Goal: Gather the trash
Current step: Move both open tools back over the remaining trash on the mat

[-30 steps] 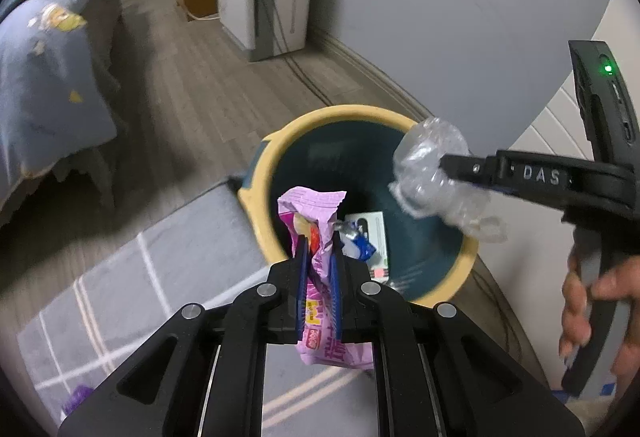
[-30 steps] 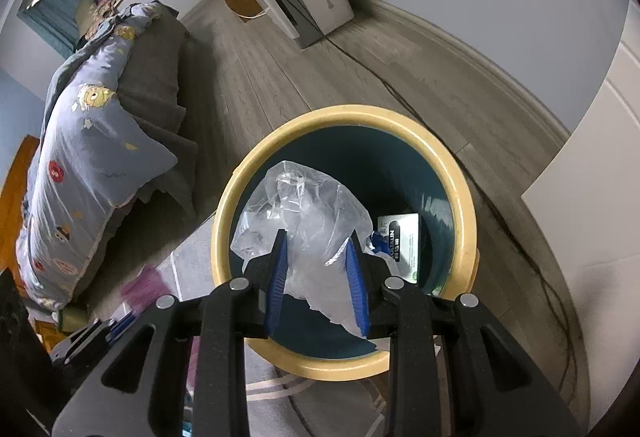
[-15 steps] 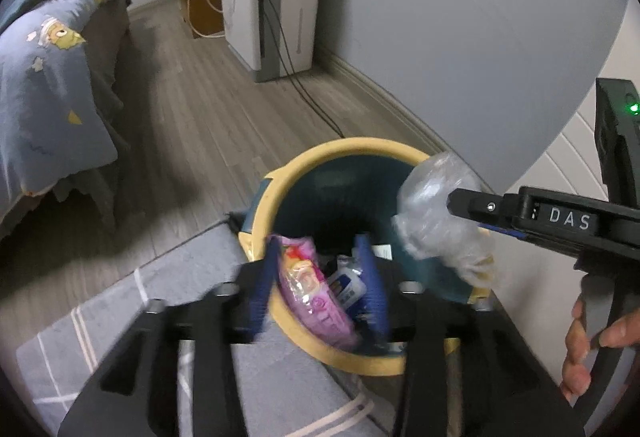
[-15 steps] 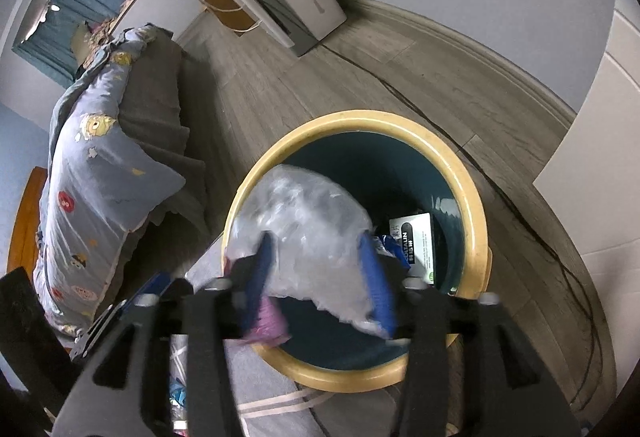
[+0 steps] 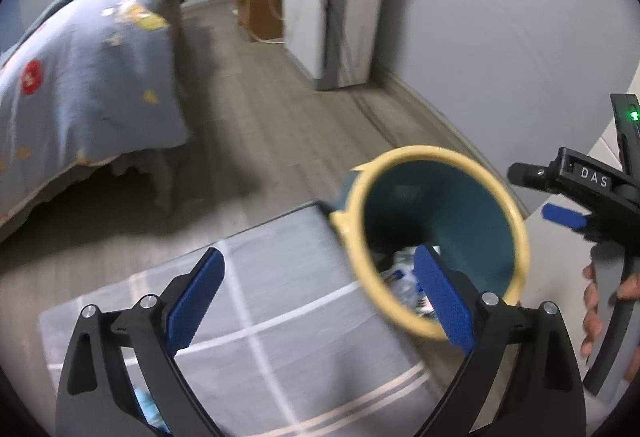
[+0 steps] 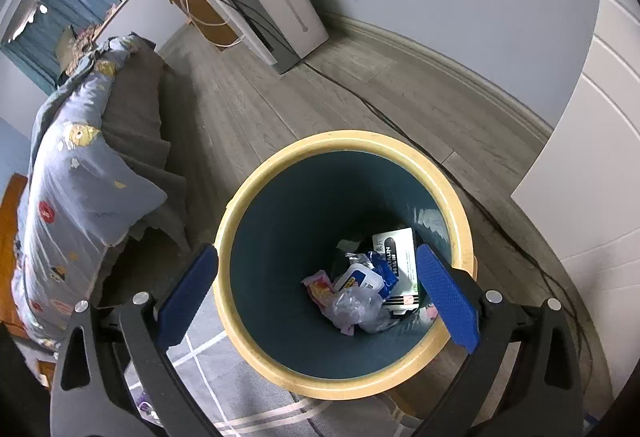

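Note:
A teal bin with a yellow rim (image 6: 240,205) stands on the floor; it also shows in the left wrist view (image 5: 516,221). Inside lie a clear crumpled plastic bag (image 6: 356,307), a pink snack wrapper (image 6: 318,287), a white box (image 6: 396,257) and other packets. My right gripper (image 6: 316,285) is open and empty above the bin mouth; it also shows at the right of the left wrist view (image 5: 552,197). My left gripper (image 5: 316,289) is open and empty, above the rug beside the bin's left rim.
A grey rug with pale lines (image 5: 280,337) lies under the bin's near side. A bed with a blue cartoon quilt (image 5: 80,77) stands to the left. A white appliance (image 5: 336,5) with cables stands by the far wall. A white panel (image 6: 592,157) is at right.
Both grippers opened. The pink wrapper dropped from the left and the clear plastic bag from the right; both now lie in the bin. The left gripper swung left, away from the bin.

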`<state>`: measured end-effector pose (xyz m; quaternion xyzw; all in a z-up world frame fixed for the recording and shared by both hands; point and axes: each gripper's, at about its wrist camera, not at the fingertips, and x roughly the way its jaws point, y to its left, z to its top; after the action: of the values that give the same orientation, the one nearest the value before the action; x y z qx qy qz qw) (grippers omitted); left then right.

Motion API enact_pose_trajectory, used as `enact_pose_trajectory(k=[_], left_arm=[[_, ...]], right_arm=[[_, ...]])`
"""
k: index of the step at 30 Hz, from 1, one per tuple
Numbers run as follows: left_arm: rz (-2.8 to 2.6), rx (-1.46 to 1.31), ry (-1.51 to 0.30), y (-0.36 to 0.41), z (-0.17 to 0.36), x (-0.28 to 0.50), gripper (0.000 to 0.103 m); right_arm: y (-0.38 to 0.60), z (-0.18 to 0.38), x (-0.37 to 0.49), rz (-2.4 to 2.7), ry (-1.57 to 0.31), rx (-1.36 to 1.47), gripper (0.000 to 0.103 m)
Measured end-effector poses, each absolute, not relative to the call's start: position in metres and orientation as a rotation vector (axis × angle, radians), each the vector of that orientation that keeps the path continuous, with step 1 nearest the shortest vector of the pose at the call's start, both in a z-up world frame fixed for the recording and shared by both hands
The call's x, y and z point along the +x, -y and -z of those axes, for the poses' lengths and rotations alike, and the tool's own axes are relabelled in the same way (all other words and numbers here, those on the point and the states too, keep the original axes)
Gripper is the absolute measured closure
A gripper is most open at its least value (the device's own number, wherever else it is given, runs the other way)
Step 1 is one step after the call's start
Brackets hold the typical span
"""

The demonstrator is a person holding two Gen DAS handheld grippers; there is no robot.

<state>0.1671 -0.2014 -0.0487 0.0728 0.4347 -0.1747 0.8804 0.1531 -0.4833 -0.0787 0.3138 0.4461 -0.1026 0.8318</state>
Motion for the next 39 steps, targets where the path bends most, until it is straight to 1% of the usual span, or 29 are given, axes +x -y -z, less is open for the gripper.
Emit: enact_pose_trajectory(k=[4,11,16,19,22,29,34,39], left_arm=[[0.299,0.164,-0.886,0.159,0.032,0.159,0.008],[0.182,0.093,-0.873,0.067,0.009,0.134,0.006],[0.041,0.059,-0.845,-0.001,0.015,0.108,0.006],[-0.036,0.037,-0.890,-0.029,0.020,0.111,0.006],[-0.051,0.004,-0.866,-0.053,0.015,0.107,0.006],[-0.042,-0.013,-0.911,-0.078,0.027,0.111,0.006],[-0.025,0.012,-0.958,-0.089,0.040,0.109,0.006],[-0.022,-0.007,-1.008,-0.104,0.054,0.107,0.006]], right_arm=[[0.467,0.071,0.158,0.208,-0.945,0.621,0.006],[0.431,0.053,0.159,0.158,-0.924,0.538,0.006],[0.396,0.044,0.161,0.117,-0.925,0.451,0.006],[0.374,0.038,0.160,0.095,-0.922,0.381,0.006],[0.343,0.035,0.158,0.040,-0.926,0.318,0.006],[0.253,0.054,0.153,-0.196,-1.035,0.248,0.006],[0.198,0.075,0.150,-0.287,-1.118,0.110,0.006],[0.171,0.096,0.149,-0.311,-1.186,0.056,0.006]])
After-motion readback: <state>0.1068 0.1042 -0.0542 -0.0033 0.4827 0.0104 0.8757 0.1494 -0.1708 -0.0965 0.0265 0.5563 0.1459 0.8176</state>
